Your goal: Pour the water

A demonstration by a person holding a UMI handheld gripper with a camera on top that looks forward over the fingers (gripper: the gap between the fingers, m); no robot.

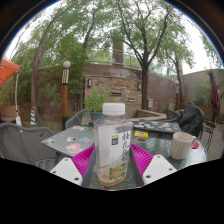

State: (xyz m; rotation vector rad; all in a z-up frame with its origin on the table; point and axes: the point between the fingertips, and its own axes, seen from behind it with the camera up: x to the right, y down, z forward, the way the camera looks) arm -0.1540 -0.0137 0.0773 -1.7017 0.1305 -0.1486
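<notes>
1. Gripper: fingers closed on the water bottle; both pink pads press its sides. The bottle stands upright between them, white cap on top, pale label on its front.
2. Bottle sits near, centred, over the glass table. Can't tell whether its base touches the table or is just lifted.
3. Likely target: the beige cup, to the right on the table, near the bottle but apart from it. Its inside isn't visible.
4. Cap looks still on, so judging from this, it has to come off before any pour.
5. Step in hand, my read: carry the bottle right towards the cup, staying upright.
6. To do it well: keep the grip firm at mid-body, bring the mouth over the cup rim, then tilt slowly.
7. Risk: clutter further back on the table; keep the bottle clear of it.
</notes>
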